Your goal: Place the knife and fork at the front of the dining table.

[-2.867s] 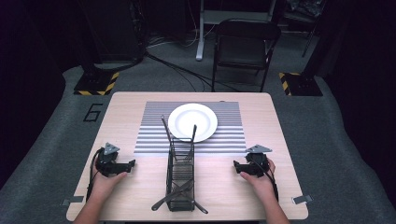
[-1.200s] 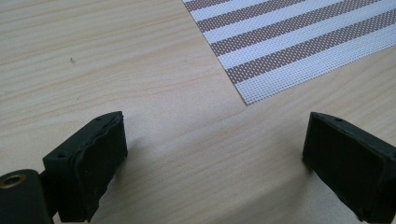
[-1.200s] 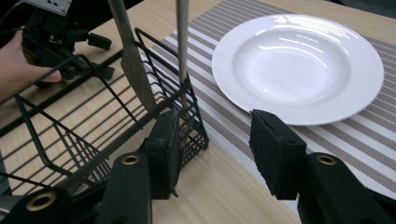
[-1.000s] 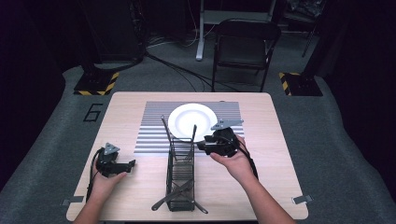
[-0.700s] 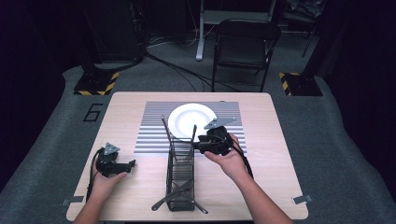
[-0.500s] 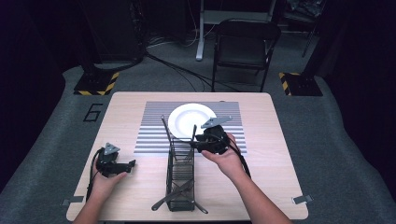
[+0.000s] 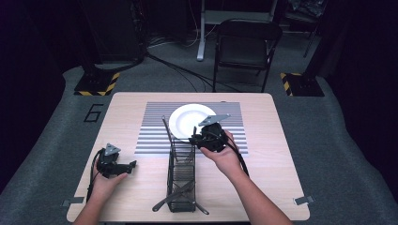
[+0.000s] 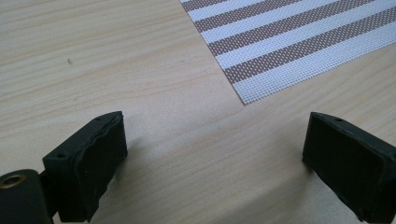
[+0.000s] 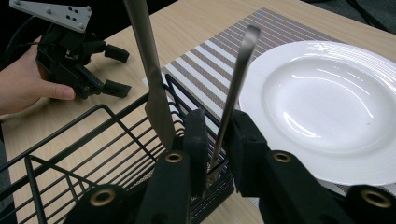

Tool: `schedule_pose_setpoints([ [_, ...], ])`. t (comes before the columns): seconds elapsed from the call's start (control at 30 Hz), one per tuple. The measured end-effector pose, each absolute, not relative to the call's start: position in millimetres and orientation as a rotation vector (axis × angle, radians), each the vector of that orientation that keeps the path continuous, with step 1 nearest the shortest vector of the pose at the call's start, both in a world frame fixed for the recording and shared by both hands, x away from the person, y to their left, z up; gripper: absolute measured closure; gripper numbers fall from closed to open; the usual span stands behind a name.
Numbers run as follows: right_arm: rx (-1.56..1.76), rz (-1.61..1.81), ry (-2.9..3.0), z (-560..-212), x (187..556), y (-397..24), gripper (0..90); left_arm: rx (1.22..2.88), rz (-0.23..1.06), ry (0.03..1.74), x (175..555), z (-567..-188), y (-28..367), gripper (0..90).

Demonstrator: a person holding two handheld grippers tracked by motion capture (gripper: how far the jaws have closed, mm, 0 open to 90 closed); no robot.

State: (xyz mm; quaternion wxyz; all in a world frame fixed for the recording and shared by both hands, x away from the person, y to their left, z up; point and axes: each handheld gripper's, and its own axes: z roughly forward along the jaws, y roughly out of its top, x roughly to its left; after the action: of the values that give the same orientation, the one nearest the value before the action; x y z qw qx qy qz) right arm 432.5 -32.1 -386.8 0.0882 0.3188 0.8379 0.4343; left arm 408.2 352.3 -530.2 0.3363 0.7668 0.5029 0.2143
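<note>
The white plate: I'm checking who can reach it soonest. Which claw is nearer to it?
Right. The right claw is at the white plate's near rim, by the wire basket. The left claw rests far off at the table's near-left, off the striped mat.

A pale, light-wood-grained rectangular desk (image 7: pixel 281 154) carries a woven rectangular placemat (image 7: pixel 155 136) striped in brown and white. On the mat at about 12 o'clock sits a glossy round white plate (image 7: pixel 187 119). At 6 o'clock stands a black wire rack (image 7: pixel 180 180) with dull silver metal cutlery handles (image 9: pixel 236 84). Both handheld grippers, left (image 7: pixel 130 165) and right (image 9: pixel 215 135), are black, each topped by a grey three-cornered plate. The surrounding floor (image 7: pixel 338 154) is grey carpet.
</note>
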Motion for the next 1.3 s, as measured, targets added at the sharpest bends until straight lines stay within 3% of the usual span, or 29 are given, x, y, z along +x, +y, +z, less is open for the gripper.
schedule_pose_setpoints([
  [0.2, 0.931, 1.305, 2.49, -385, 429, -31, 83.9, 2.0, 0.558, 1.312, 408, -530, 352, 6.2],
  [1.3, 0.819, 1.138, 2.544, -409, 424, -4, 84.6, 2.0, 0.559, 1.311, 408, -530, 352, 6.2],
])
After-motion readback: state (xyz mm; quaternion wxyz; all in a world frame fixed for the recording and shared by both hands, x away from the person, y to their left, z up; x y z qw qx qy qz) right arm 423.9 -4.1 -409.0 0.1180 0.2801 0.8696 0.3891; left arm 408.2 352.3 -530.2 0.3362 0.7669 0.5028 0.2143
